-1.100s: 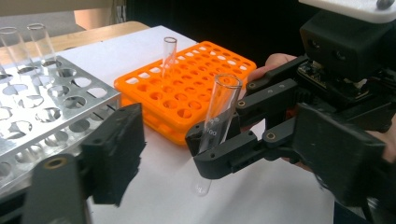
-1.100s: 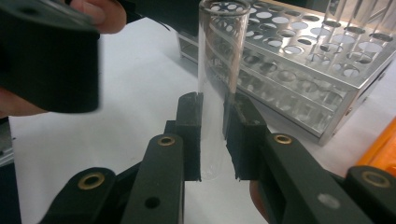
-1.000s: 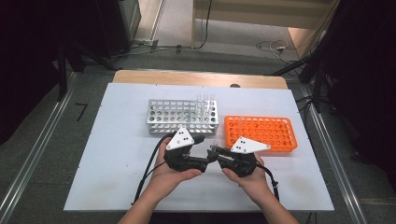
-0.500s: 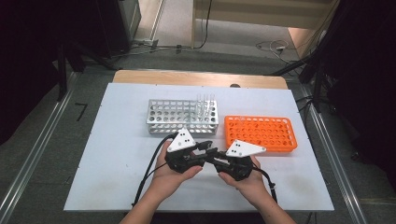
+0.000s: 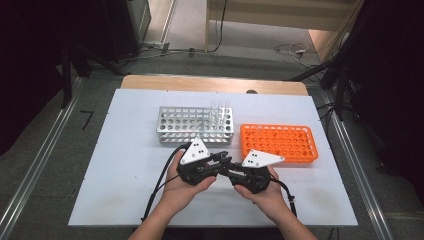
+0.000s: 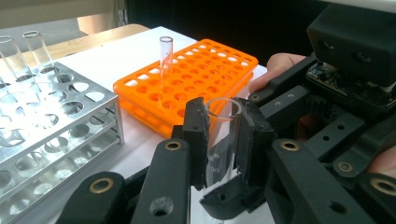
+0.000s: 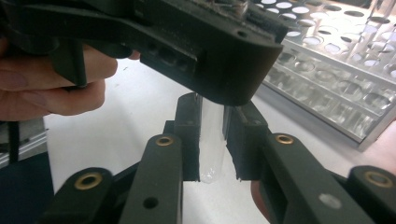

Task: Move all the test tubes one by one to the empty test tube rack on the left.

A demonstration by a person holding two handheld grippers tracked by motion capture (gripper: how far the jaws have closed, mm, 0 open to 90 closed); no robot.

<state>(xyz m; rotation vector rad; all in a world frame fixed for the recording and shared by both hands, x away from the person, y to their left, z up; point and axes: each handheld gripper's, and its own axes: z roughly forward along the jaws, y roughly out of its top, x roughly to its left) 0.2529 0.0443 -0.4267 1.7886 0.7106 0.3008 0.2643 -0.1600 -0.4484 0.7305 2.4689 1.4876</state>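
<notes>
Closing left hand-held gripper now pinches the test tube

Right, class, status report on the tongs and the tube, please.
Left tongs just closed on the test tube. Right tongs shut on the same tube, handover under way. Orange rack close by, nothing in the way.

the right gripper rises from the bottom of the frame, its two black pads pressed on a clear test tube that stands upright at centre. the left gripper looms across the top, over the tube's upper end. a silver rack lies at upper right on the white table.
</notes>
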